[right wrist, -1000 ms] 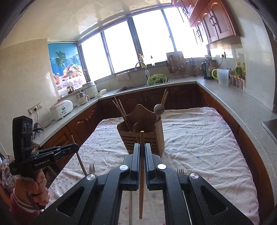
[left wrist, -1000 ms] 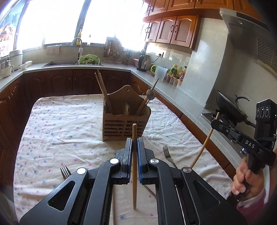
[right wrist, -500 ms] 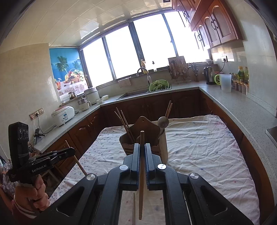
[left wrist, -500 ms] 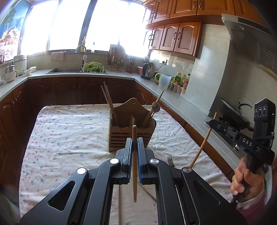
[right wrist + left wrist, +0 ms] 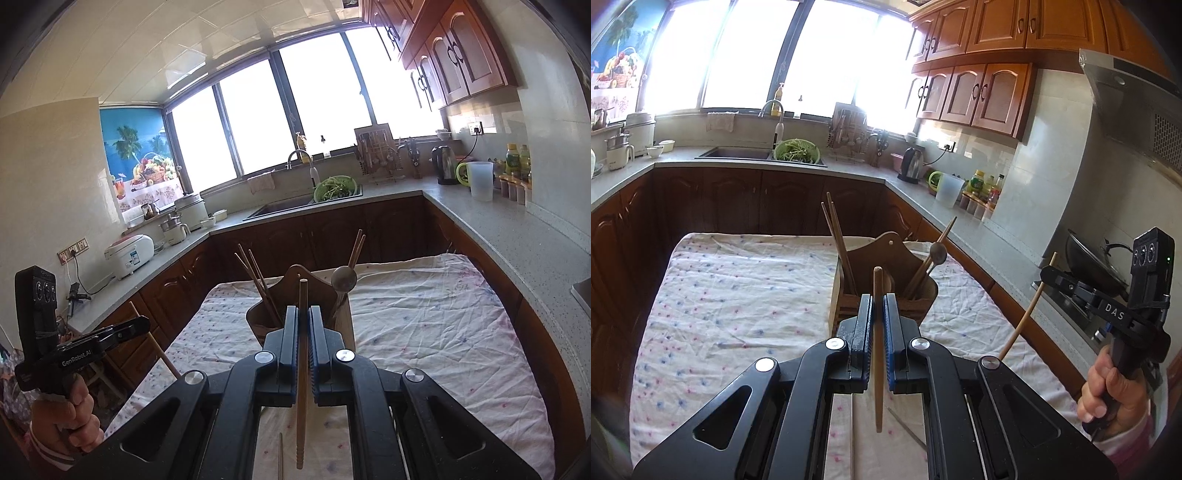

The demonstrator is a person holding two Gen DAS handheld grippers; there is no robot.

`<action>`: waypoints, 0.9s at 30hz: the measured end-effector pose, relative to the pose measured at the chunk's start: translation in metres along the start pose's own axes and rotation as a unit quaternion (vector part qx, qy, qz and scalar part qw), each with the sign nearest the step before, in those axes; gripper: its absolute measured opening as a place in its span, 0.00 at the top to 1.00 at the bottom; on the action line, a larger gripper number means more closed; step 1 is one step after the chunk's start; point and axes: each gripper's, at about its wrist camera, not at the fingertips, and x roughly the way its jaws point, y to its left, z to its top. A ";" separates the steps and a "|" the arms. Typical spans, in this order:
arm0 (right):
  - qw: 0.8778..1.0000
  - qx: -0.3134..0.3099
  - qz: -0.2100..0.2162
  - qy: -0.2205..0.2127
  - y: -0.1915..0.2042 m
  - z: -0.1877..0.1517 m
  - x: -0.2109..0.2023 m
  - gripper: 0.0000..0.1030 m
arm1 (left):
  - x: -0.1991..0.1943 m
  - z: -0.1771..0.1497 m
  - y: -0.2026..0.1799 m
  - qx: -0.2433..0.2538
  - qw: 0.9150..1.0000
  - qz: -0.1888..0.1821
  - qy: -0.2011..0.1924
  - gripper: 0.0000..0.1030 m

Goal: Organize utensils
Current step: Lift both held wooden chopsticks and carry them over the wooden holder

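We see the wooden holder (image 5: 886, 273) standing on the cloth (image 5: 738, 295) that lies over the counter (image 5: 461, 332). In the holder's left part stand two chopsticks (image 5: 836, 240). In its right part stand a spoon (image 5: 938, 253) and more sticks. The left claw (image 5: 878, 314) is in front of the holder, with one chopstick (image 5: 878, 350) upright in it. The right claw (image 5: 303, 325) is in front too, with another chopstick (image 5: 303, 369). Behind the cloth, the sink (image 5: 738, 153) sits under the window (image 5: 746, 55).

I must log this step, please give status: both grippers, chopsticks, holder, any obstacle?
Left gripper shut on chopstick. Right gripper shut on second chopstick. Wooden holder ahead on the tablecloth, partly filled. Path looks free.
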 end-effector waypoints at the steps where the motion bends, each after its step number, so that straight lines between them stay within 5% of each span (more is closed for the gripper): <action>1: 1.000 0.001 -0.002 -0.002 -0.001 0.002 0.001 0.95 | 0.001 0.003 0.001 -0.001 1.000 -0.001 -0.002 0.95; 27: 0.995 0.021 -0.013 -0.097 -0.016 0.097 0.053 0.95 | 0.032 0.104 0.011 0.005 0.995 0.000 -0.103 0.95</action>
